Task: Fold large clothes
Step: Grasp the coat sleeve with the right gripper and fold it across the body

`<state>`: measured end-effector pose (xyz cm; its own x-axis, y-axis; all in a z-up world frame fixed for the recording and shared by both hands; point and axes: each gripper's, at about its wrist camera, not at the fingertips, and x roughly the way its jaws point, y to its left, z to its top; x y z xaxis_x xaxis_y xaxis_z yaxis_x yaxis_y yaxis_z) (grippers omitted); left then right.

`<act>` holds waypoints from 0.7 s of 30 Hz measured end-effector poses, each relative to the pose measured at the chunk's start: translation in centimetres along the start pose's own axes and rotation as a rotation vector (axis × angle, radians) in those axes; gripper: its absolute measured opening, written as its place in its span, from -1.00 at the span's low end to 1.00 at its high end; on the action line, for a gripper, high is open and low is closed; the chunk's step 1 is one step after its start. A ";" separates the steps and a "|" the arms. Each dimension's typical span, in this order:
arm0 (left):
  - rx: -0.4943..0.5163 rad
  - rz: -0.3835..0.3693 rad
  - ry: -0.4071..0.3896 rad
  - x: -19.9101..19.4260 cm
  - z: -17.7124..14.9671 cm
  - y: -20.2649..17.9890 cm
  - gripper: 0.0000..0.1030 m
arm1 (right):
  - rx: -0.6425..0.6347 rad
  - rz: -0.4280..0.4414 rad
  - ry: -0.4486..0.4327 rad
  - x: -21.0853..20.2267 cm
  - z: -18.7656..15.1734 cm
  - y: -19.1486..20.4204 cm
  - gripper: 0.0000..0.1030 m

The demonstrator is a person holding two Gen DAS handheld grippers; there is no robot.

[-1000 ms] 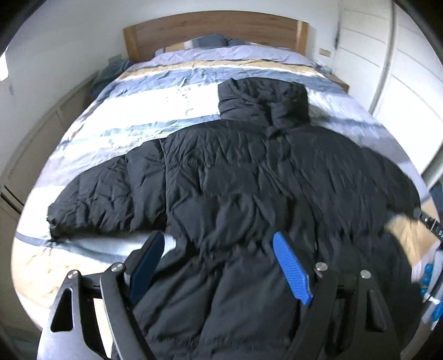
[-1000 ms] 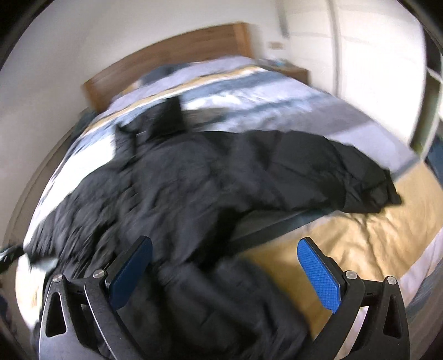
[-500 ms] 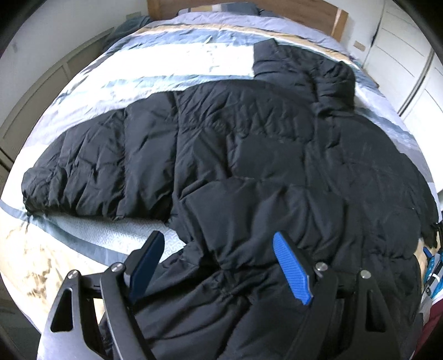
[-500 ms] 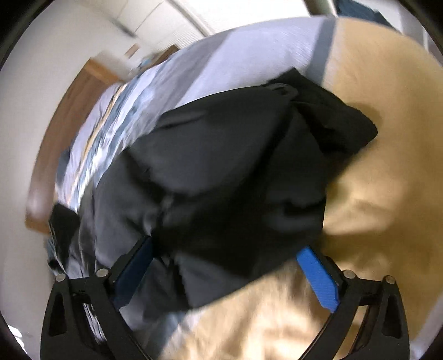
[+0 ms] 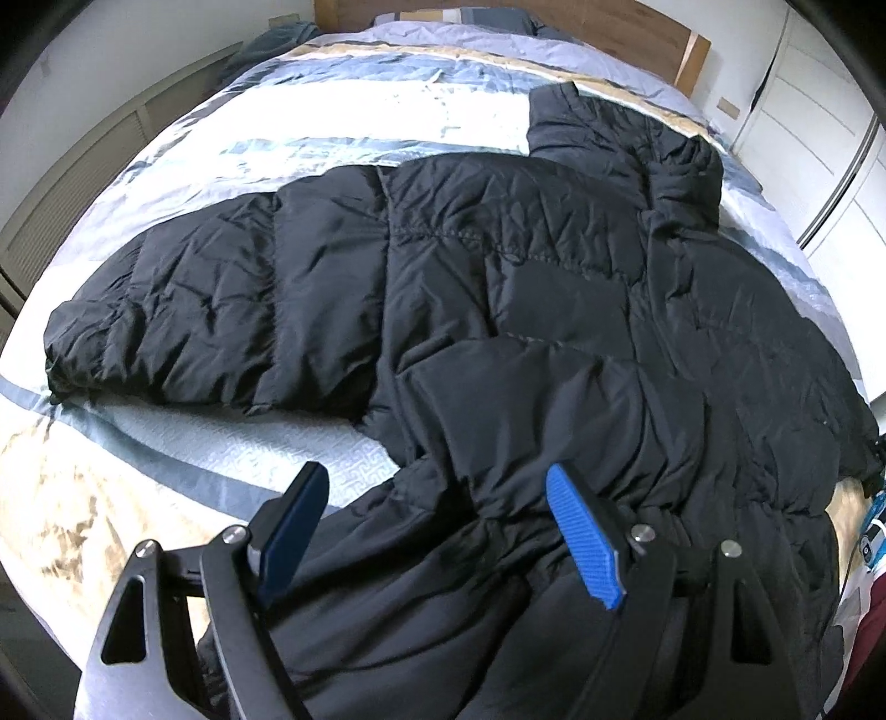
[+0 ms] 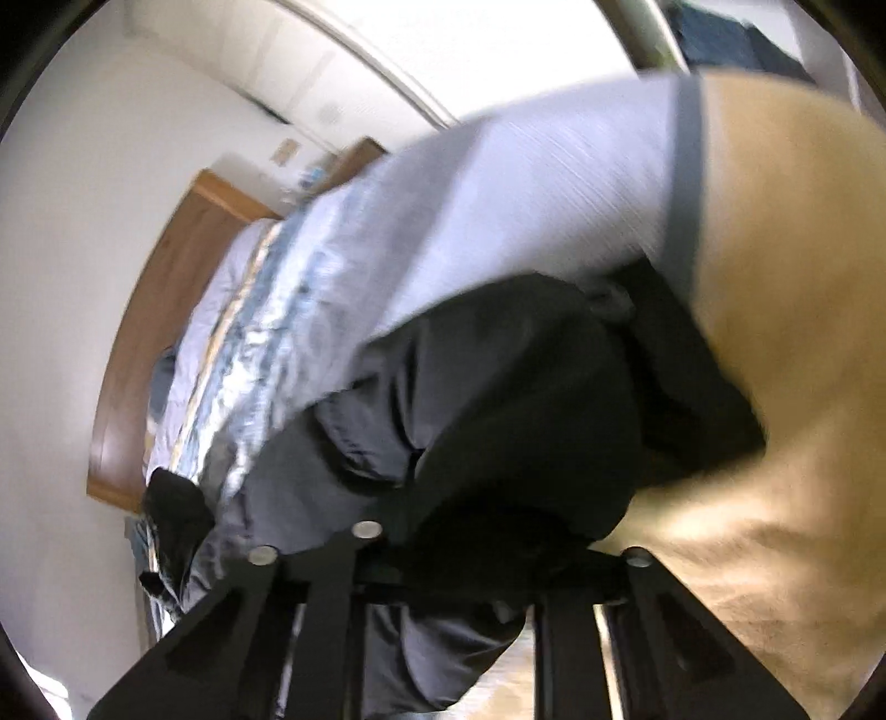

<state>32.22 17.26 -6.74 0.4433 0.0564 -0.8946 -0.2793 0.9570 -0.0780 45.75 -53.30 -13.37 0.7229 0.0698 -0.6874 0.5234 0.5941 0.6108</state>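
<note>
Jacket: a black puffer jacket (image 5: 554,288) lies spread flat on the bed, covering the middle and the 3 o'clock half of the left wrist view.
Long axis: the body runs from the hem at 6 o'clock up to the collar (image 5: 626,144) at about 1 o'clock, so the collar points toward the headboard.
Sleeve: one sleeve (image 5: 210,315) stretches out across the body's axis, its cuff at 9 o'clock.
Left gripper: the left gripper (image 5: 437,531) hovers over the hem region with its blue pads wide apart, nothing between them.
Right gripper: the right gripper (image 6: 476,526) has its fingertips buried under a bunched fold of black fabric; whether it is clenched on the cloth I cannot tell. This view is blurred and tilted.
Surface: a striped duvet (image 5: 343,116) in white, blue-grey and tan bands; the jacket rests directly on it.
Room: a wooden headboard (image 5: 631,27) at 12 o'clock, white wardrobe doors (image 5: 825,127) at 2 o'clock, a louvred panel (image 5: 77,183) at 10 o'clock.
</note>
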 end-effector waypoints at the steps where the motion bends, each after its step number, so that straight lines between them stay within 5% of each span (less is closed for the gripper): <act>1: -0.003 -0.002 -0.005 -0.3 -0.1 0.3 0.56 | -0.021 0.012 -0.013 -0.4 0.3 1.0 -0.78; 11: -0.060 -0.017 -0.063 -3.9 -1.5 3.4 0.56 | -0.405 0.306 -0.056 -7.0 -2.2 15.2 -0.82; 21: -0.100 -0.018 -0.090 -6.8 -4.0 5.6 0.56 | -0.870 0.493 0.112 -10.7 -16.7 24.8 -0.81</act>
<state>24.24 21.10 -2.90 0.5225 0.0692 -0.8499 -0.3525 0.9251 -0.1414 43.43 -25.96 2.58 0.6999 0.5140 -0.4960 -0.3664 0.8544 0.3685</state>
